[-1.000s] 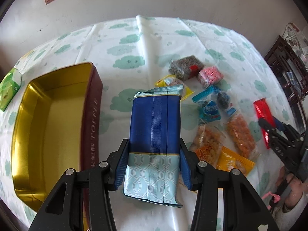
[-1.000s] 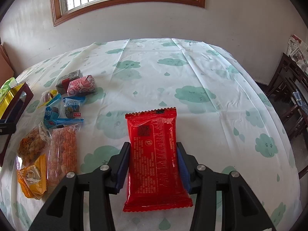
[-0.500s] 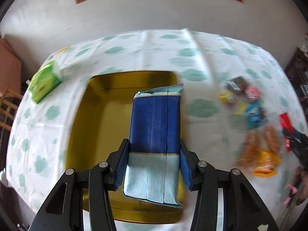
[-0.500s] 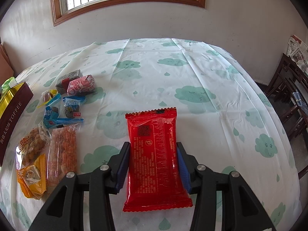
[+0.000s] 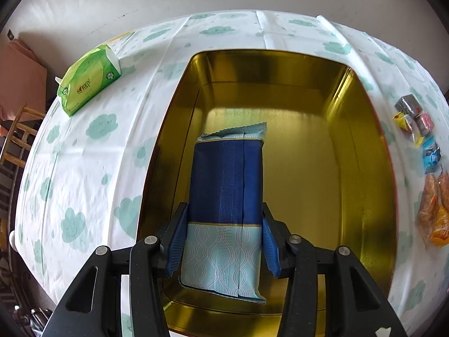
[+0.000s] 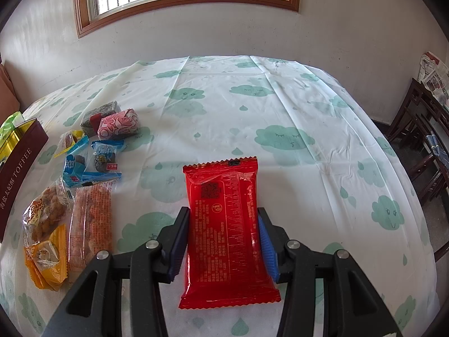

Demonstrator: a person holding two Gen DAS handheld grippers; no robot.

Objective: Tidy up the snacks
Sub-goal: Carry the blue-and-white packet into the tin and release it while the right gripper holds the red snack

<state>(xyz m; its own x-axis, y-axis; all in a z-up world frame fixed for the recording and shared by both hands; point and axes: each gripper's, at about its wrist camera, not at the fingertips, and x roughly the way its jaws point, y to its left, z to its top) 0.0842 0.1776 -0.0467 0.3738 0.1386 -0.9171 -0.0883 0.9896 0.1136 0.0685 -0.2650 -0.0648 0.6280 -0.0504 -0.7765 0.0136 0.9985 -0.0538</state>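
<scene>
blue snack pack (image 5: 227, 185): over the gold tin (image 5: 362, 151), inside its rim | left claw (image 5: 224, 241): clenched on it | right claw (image 6: 224, 241): squeezed the red pack (image 6: 224, 219), away from the tin over the surface (image 6: 280, 104) | risk: dropped too high, the blue pack could bounce crooked.

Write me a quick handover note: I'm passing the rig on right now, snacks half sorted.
Left gripper: shut on the blue packet, held over the open gold tin.
Right gripper: shut on the red packet, held above the tablecloth.
Done: nothing visible in the tin.
Left: drop blue, then red, then the loose snacks lying beside the tin. The green tissue pack is not a snack.
</scene>
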